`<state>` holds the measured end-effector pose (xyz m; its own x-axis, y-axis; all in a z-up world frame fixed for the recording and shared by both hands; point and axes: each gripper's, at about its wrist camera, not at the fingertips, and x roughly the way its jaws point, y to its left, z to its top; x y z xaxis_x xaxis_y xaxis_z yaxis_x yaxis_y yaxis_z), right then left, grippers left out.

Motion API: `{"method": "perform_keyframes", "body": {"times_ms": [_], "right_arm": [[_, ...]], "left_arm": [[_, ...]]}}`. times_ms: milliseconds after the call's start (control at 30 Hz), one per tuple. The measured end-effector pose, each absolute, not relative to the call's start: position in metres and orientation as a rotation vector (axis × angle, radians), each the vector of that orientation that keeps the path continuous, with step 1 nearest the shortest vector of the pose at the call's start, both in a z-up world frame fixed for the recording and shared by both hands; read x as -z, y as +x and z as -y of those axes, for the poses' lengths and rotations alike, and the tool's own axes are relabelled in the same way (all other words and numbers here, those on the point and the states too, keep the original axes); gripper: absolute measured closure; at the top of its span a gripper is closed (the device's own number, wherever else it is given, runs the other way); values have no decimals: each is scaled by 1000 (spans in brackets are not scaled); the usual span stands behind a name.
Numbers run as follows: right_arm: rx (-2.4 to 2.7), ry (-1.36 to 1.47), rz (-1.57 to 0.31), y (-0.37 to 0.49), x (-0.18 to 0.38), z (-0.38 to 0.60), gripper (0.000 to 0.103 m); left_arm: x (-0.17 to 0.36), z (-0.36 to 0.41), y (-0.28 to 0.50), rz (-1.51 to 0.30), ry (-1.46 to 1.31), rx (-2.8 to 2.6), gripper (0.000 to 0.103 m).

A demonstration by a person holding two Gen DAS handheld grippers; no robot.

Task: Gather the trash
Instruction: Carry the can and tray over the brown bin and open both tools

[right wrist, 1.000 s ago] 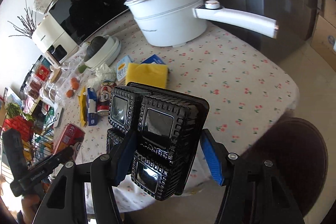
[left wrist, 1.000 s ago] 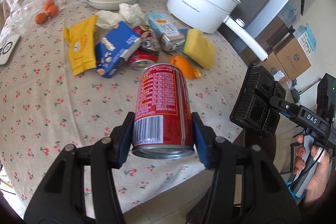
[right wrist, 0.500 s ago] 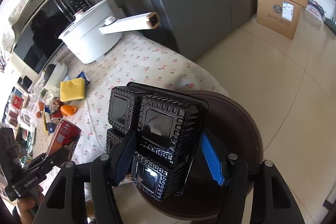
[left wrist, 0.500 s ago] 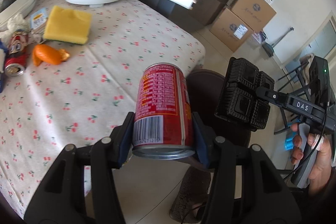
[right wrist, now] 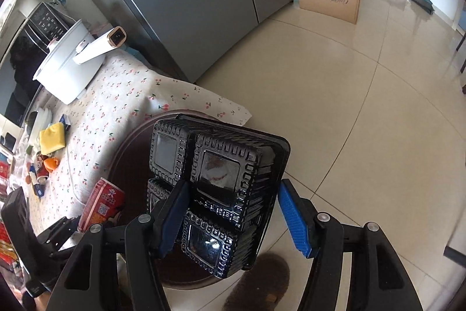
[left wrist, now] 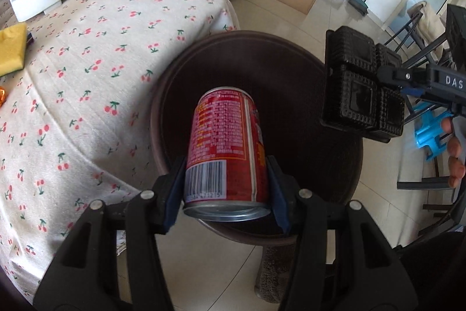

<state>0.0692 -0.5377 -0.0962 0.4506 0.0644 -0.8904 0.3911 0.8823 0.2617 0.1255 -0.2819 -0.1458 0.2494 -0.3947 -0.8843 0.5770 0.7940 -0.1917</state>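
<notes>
Left gripper (left wrist: pixel 225 191) clamps red can (left wrist: pixel 225 147) over the brown bin (left wrist: pixel 163 95) beside the table's (left wrist: pixel 87 77) corner. Right gripper (right wrist: pixel 233 219): black tray (right wrist: pixel 221 179) between its fingers, grip unclear, above the bin's rim.

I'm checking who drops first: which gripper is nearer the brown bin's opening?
Left. The left gripper holds the red can directly over the brown bin. The right gripper, holding the black tray, appears beside the bin's rim.
</notes>
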Motion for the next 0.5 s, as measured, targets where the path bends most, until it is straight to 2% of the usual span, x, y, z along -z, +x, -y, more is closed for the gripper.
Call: {"method": "perform_keyframes", "body": {"times_ms": [200, 267, 300, 333, 500], "right_arm": [[205, 460, -1101, 70, 96, 534, 39], [207, 451, -1102, 77, 98, 531, 38], [209, 444, -1102, 78, 98, 530, 38], [210, 435, -1103, 78, 97, 529, 38], [212, 404, -1115, 80, 98, 521, 38]], "left_arm": [[149, 276, 127, -1155, 201, 657, 47], [143, 272, 127, -1143, 206, 629, 33], [139, 267, 127, -1127, 206, 612, 21], [136, 263, 128, -1112, 206, 594, 15], [122, 237, 129, -1088, 208, 520, 2]]}}
